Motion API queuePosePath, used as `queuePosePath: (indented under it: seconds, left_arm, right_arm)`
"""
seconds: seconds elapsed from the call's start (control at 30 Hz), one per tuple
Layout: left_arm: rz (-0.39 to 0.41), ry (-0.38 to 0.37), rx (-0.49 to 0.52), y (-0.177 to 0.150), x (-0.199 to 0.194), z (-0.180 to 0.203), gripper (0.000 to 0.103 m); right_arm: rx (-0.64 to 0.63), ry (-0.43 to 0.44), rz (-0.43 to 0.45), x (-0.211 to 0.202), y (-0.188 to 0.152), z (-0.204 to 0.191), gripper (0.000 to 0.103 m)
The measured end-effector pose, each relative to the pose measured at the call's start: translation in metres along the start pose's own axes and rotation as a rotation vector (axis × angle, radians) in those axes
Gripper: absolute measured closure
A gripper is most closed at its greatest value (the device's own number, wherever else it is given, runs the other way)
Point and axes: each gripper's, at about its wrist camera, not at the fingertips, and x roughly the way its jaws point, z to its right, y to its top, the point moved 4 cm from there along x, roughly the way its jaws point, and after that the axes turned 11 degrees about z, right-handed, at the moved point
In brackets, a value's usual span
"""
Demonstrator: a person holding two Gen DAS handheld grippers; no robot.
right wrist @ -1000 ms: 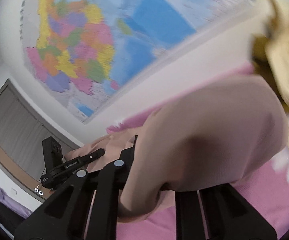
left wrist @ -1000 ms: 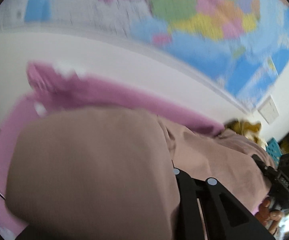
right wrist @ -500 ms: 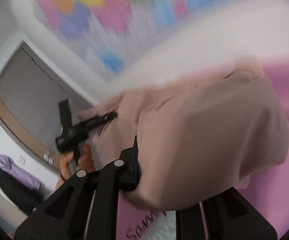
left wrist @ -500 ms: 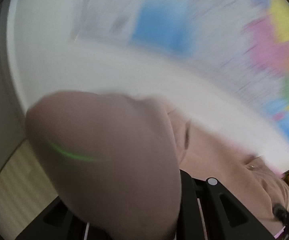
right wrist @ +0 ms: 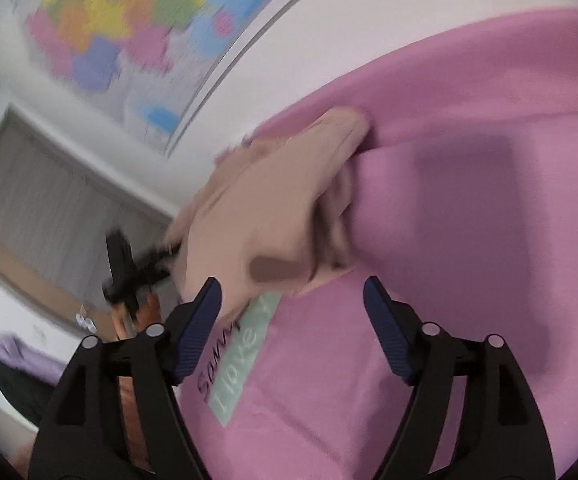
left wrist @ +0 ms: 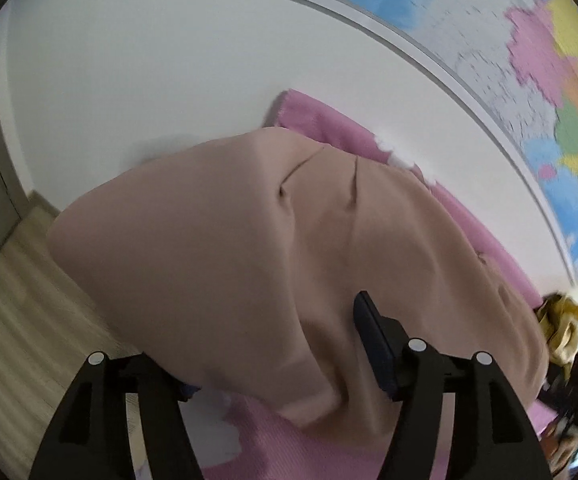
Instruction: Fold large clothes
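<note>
A large beige garment (left wrist: 249, 248) fills the middle of the left wrist view and drapes over my left gripper (left wrist: 289, 360). Its jaws stand wide and the cloth lies between them; the left fingertip is hidden under the cloth. In the right wrist view the same beige garment (right wrist: 273, 216) lies bunched on the pink bed cover (right wrist: 449, 240). My right gripper (right wrist: 293, 320) is open and empty just in front of that bunch. The left gripper (right wrist: 129, 268) shows beyond the garment, at its far end.
A pink cover (left wrist: 321, 128) with a mint printed patch (right wrist: 245, 356) lies under the garment. A coloured wall map (left wrist: 549, 80) hangs on the white wall. A yellow cloth (left wrist: 561, 320) lies at the right. A grey door (right wrist: 49, 184) stands at the left.
My right gripper has opened and let go of the beige garment, which now lies bunched on the pink cover. Both cameras have swung down and the garment has come down onto the cover.
</note>
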Motion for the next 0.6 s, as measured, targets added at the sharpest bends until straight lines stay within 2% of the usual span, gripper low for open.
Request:
queuePosePath:
  seconds: [0.03,0.1,0.13,0.17,0.2,0.23,0.27,0.33,0.4,0.43,0.5,0.53,0.57,0.6]
  left_arm:
    - [-0.003,-0.004,0.011,-0.001,0.002,0.004,0.041]
    - [-0.005,0.013,0.035,-0.001,0.006,0.011,0.050]
    - [-0.006,0.024,0.044,-0.002,0.008,0.014,0.058]
    - [-0.001,0.048,0.052,-0.001,0.009,0.015,0.069]
    - [0.011,0.070,0.050,0.001,0.011,0.016,0.074]
    - [0.020,0.087,0.047,0.003,0.013,0.016,0.080]
    - [0.022,0.105,0.049,0.006,0.013,0.014,0.085]
    - [0.036,0.124,0.045,0.017,0.010,0.010,0.089]
    - [0.062,0.144,0.019,0.030,0.006,0.002,0.090]
    - [0.079,0.149,0.003,0.033,0.006,0.000,0.090]
    - [0.071,0.162,0.007,0.025,0.010,-0.001,0.088]
    - [0.054,0.178,0.035,0.019,0.013,0.001,0.082]
    - [0.054,0.174,0.082,0.011,0.013,0.005,0.073]
    - [0.077,0.208,0.127,0.004,0.009,0.009,0.070]
  right_arm:
    - [0.036,0.009,-0.004,0.005,0.006,0.005,0.028]
    - [0.049,0.023,-0.026,0.027,0.013,0.005,0.029]
    - [0.039,0.029,-0.045,0.038,0.013,0.001,0.032]
    - [0.030,0.047,-0.080,0.057,0.013,-0.007,0.048]
    - [0.028,0.074,-0.123,0.074,0.009,-0.015,0.060]
    - [0.012,0.074,-0.141,0.081,0.006,-0.020,0.078]
    - [-0.028,0.070,-0.146,0.085,0.003,-0.030,0.089]
    - [-0.127,0.081,-0.089,0.078,0.012,-0.055,0.094]
    - [-0.159,0.143,0.000,0.063,0.031,-0.078,0.096]
    - [-0.173,0.158,0.016,0.057,0.034,-0.084,0.097]
    - [-0.224,0.141,-0.021,0.054,0.029,-0.084,0.097]
    - [-0.251,0.100,-0.060,0.058,0.022,-0.077,0.095]
    - [-0.263,0.073,-0.087,0.058,0.015,-0.070,0.089]
    - [-0.259,0.056,-0.111,0.059,0.010,-0.064,0.086]
